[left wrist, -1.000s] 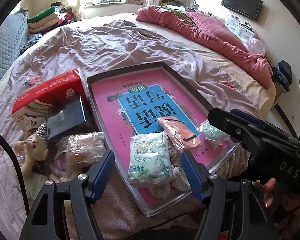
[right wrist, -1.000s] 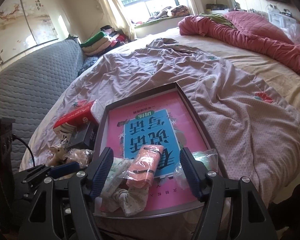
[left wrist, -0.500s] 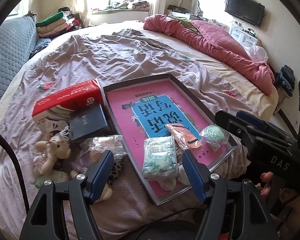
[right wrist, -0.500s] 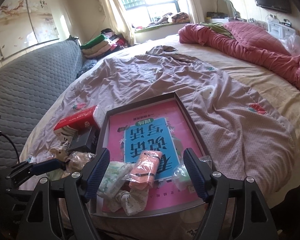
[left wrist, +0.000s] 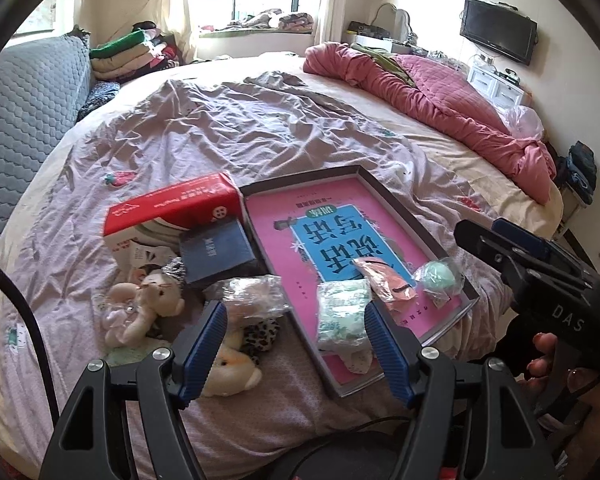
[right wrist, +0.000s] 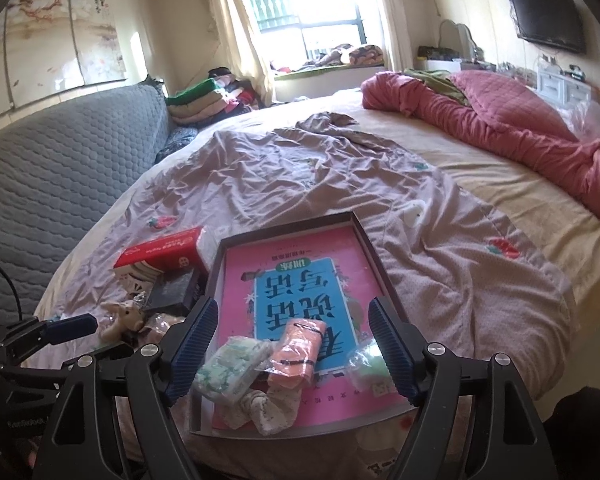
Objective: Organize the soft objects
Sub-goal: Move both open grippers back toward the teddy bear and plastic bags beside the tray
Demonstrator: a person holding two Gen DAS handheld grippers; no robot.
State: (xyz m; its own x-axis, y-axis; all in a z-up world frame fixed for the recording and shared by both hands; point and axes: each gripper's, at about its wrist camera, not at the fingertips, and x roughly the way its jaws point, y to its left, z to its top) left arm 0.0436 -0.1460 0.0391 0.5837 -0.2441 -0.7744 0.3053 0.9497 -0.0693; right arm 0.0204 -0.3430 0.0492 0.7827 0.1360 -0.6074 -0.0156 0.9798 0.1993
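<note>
A shallow dark-rimmed tray (left wrist: 396, 204) with a pink printed bottom lies on the bed. At its near end are a green-white packet (left wrist: 342, 314), an orange packet (left wrist: 380, 280), a green ball in clear plastic (left wrist: 438, 278) and a pale sock (right wrist: 268, 408). Left of the tray lie a pale plush animal (left wrist: 140, 304), a clear bag (left wrist: 252, 294) and a cream plush (left wrist: 228, 368). My left gripper (left wrist: 294, 316) hovers open above the tray's near left rim, holding nothing. My right gripper (right wrist: 293, 312) stands open above the packets (right wrist: 300, 344), apart from them.
A red carton (left wrist: 172, 208) and a dark blue box (left wrist: 216, 252) sit against the tray's left side. A crumpled mauve sheet (left wrist: 240, 128) covers the bed and a red quilt (left wrist: 440, 100) lies at the far right. A grey padded headboard (right wrist: 60, 168) runs along the left.
Both grippers have lifted and drawn back from the tray, so its contents look smaller and lower. The right jaws have spread a little wider. The packets lie where they were.
</note>
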